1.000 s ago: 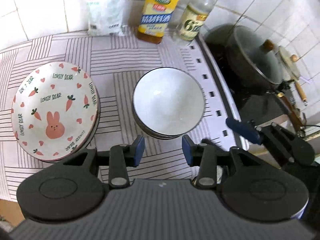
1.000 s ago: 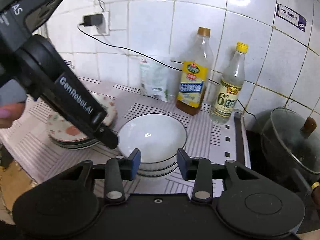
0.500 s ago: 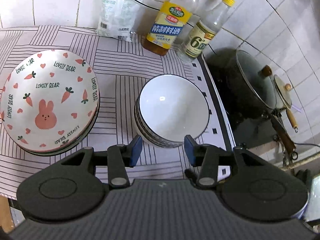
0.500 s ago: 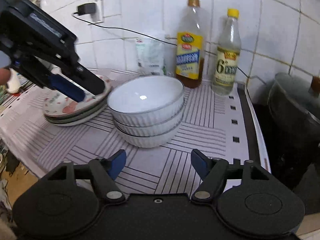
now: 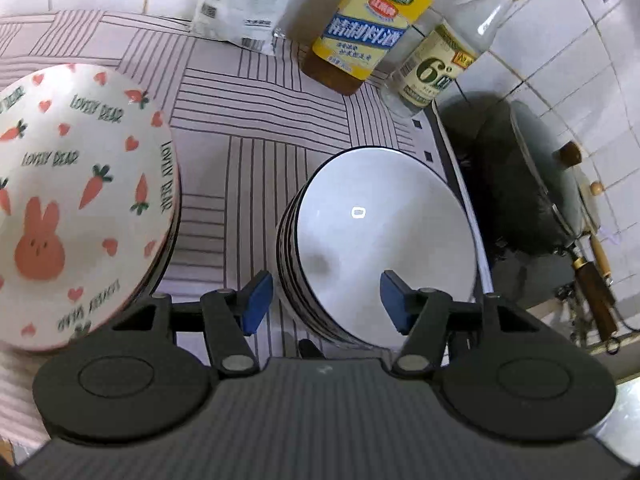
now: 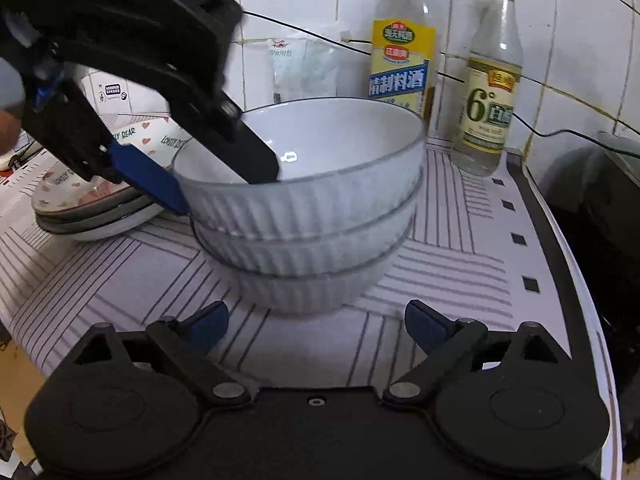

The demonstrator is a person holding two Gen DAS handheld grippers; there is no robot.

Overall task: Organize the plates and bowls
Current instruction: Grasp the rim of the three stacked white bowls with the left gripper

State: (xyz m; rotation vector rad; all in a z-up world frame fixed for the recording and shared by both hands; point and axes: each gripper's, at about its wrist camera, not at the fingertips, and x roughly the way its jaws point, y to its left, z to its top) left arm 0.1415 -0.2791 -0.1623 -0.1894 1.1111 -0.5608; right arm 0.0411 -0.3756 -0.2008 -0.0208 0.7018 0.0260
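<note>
At the far left of the striped tablecloth [image 6: 440,276] sits a stack of plates [image 5: 80,208]; the top one is printed with a pink rabbit, carrots, hearts and the words "LOVELY BEAR". From the right wrist camera, darker plates show under it.

Just right of the plates, a little apart from them, stands a stack of white bowls [image 6: 308,216] with ribbed outer walls and dark rims; three are visible, nested one in another.

The left gripper [image 6: 224,184] reaches down over the left rim of the top bowl. Its jaws are spread, one black finger inside the bowl and one blue-padded finger outside the wall, so they straddle the rim. Whether either pad touches the rim cannot be told. In its own camera the left gripper [image 5: 326,300] shows its blue pads wide apart, one on each side of the stack's near edge.

The right gripper [image 6: 316,328] hangs low in front of the bowls, jaws released and wide, holding nothing.

Behind the bowls a white packet [image 6: 304,68] leans against the tiled wall. Right of it stand a yellow-labelled bottle [image 6: 400,64] and a clear bottle with a yellow cap [image 6: 492,92]. At the far right, off the cloth, a dark pot [image 5: 532,184] sits on the stove.
</note>
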